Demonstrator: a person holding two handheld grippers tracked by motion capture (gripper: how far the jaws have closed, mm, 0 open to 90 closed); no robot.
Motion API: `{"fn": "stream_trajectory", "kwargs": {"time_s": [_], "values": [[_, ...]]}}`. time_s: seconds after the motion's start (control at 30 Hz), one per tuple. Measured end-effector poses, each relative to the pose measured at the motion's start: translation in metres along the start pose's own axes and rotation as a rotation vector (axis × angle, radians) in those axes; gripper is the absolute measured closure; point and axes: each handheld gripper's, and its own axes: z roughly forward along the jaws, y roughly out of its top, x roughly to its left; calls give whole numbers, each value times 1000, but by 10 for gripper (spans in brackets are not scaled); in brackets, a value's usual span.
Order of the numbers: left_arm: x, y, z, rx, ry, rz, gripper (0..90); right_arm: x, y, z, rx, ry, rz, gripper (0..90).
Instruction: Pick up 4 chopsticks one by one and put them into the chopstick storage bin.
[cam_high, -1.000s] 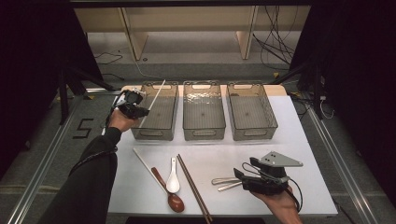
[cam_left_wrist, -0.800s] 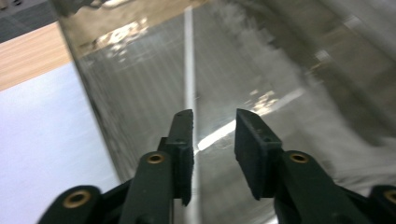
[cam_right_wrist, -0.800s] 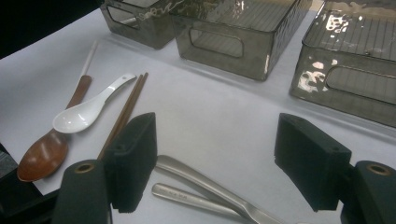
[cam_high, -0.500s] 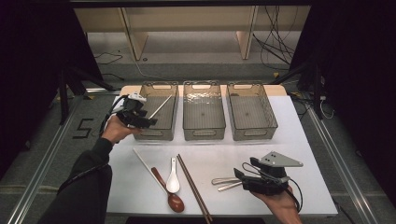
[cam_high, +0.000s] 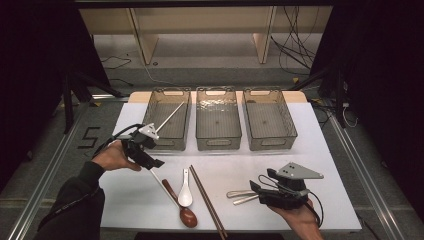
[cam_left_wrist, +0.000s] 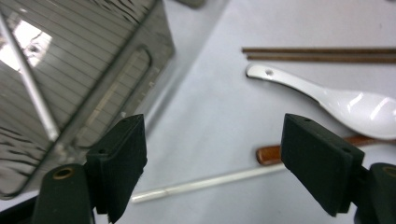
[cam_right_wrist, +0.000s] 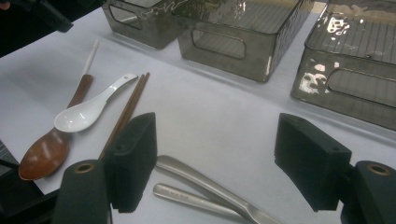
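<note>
1. Chopstick (cam_left_wrist: 205, 183), the white one, lies flat on the table (cam_high: 310, 150), just under our left gripper (cam_high: 146, 148), near the left bin (cam_high: 150, 111).
2. Its long line runs across the gap between the jaws in the left gripper view, with one end by the left jaw.
3. Our left gripper's jaws have just been opening. They stand wide apart and hold nothing.
4. Another white stick (cam_high: 169, 117) leans inside the left bin.
5. Our right gripper (cam_high: 260, 189) is well apart, by the metal spoons (cam_right_wrist: 205, 189). Its jaws are wide apart too, and empty.
6. We think the left hand (cam_high: 114, 156) is nearer, so it should dip down and pinch.
</note>
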Motion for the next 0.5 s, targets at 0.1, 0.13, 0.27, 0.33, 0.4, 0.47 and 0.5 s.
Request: {"fn": "stream_trajectory", "kwargs": {"time_s": [0.1, 0.13, 0.27, 0.33, 0.4, 0.47, 0.5], "values": [[-5, -1, 7, 21, -18, 25, 206, 0, 0, 0, 0, 0, 1, 307], [-7, -2, 9, 37, -18, 35, 203, 0, 0, 0, 0, 0, 1, 307], [-10, -4, 18, 96, -30, 72, 197, 1, 0, 0, 0, 2, -1, 307], [-12, -6, 23, 125, -39, 87, 194, 1, 0, 0, -1, 3, -3, 307], [-14, -7, 29, 150, -47, 104, 199, 1, 0, 0, -2, 5, -3, 306], [-17, -8, 33, 176, -63, 124, 199, 1, 0, 0, 1, 5, -1, 306], [-17, -9, 35, 191, -67, 137, 199, 1, 0, 0, 1, 5, -1, 306]]}}
